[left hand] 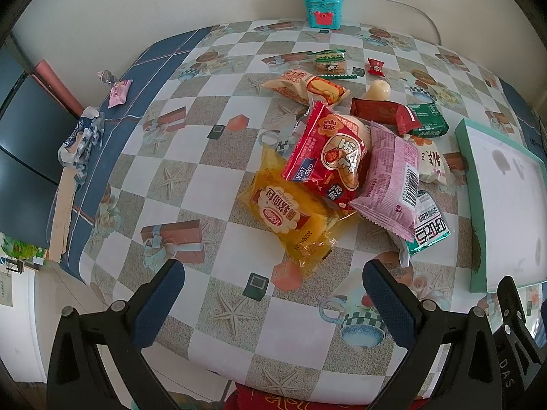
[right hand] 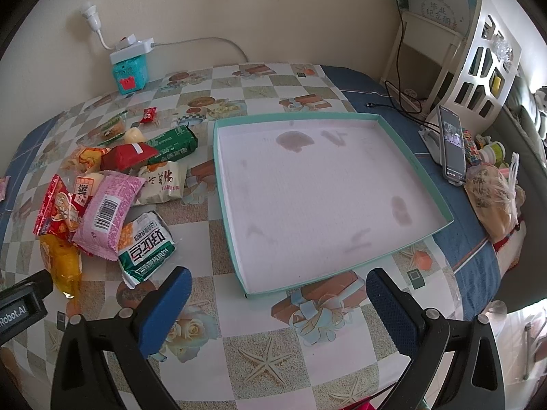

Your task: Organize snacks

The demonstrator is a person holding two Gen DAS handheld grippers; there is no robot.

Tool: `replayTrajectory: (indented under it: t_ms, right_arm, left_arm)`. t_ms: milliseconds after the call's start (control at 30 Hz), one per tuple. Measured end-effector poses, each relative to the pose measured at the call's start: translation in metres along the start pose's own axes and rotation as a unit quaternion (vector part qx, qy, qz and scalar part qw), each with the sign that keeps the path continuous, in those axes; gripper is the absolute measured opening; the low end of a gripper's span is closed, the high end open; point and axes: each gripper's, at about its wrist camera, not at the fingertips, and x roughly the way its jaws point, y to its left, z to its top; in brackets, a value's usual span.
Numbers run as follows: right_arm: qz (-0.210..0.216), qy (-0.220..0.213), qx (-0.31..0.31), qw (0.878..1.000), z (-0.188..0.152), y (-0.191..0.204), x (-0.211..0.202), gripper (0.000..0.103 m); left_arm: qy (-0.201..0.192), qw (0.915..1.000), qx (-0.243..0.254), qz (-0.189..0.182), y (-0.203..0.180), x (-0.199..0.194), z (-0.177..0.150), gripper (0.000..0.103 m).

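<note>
- Left gripper (left hand: 273, 294) spread wide over bare tablecloth, empty, aimed at the yellow packet (left hand: 290, 218) for a likely first pick.
- Right gripper (right hand: 278, 294) spread too, empty, at the tray's near edge.
- Beyond, snack pile (right hand: 109, 184) heaped left of the empty tray (right hand: 236, 256), probably the destination.

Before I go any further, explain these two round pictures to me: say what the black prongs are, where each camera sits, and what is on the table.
Each picture comes from a fisheye camera mounted on a hand-held gripper, looking forward along its two blue-padded fingers. One shows the left gripper, the other the right gripper. Both are open and hold nothing.

On the patterned tablecloth lies a heap of snacks: a yellow bread packet, a red packet, a pink packet and a green-and-white packet, among others. Beside the heap sits a shallow teal-rimmed box, with no snacks inside. A phone stands propped at the right edge.
</note>
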Motion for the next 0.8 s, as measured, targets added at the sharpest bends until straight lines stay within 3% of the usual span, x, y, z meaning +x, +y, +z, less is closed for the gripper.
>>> replayTrajectory:
  t_ms: [600, 800]
  right_arm:
    - [-0.005, 0.006, -0.006, 1.000, 0.001, 0.002, 0.000, 0.103]
    - [-0.004, 0.007, -0.014, 1.000, 0.002, 0.007, 0.001, 0.103]
  left_arm:
    - [0.005, 0.9999, -0.014, -0.008, 0.008, 0.001, 0.000, 0.103]
    - [0.003, 0.9987, -0.051, -0.010, 0.026, 0.002, 0.005, 0.103]
